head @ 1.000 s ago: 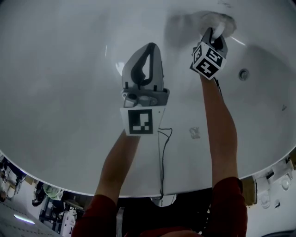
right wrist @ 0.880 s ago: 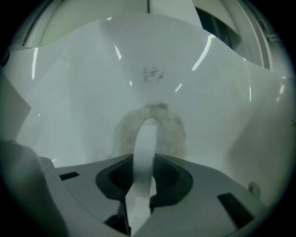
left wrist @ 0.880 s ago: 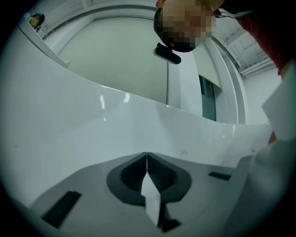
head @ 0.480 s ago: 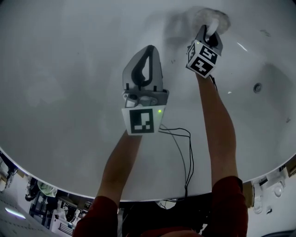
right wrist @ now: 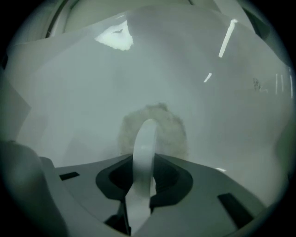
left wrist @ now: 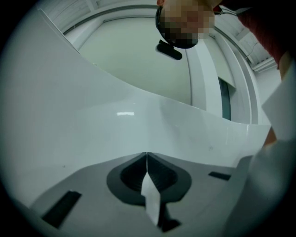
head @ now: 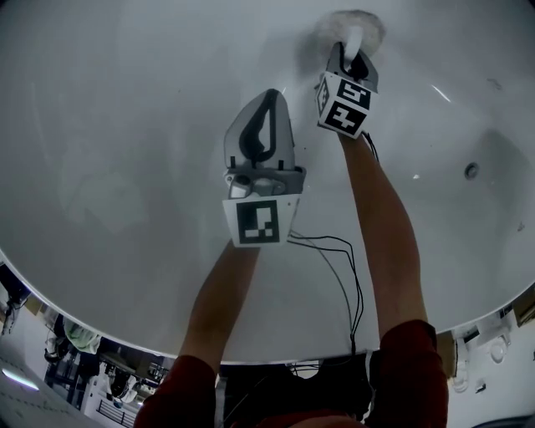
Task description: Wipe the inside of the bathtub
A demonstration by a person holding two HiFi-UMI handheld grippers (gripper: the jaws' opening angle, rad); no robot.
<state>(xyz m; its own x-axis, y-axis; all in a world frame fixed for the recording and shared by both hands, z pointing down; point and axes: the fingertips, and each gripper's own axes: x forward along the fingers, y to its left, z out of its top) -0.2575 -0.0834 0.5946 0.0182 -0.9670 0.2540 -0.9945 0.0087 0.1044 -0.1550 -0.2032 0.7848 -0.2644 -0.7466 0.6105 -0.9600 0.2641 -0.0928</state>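
The right gripper (head: 351, 50) is clamped on the white looped handle (right wrist: 144, 143) of a round fluffy pad (head: 358, 23), pressed to the bathtub (head: 117, 142) wall at 12 o'clock. The left gripper (head: 269, 99), at centre, is closed and seemingly empty. Press the pad flat and overlap the strokes.

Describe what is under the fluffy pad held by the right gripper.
Only the white bathtub wall shows around the fluffy pad; the patch beneath it is covered.
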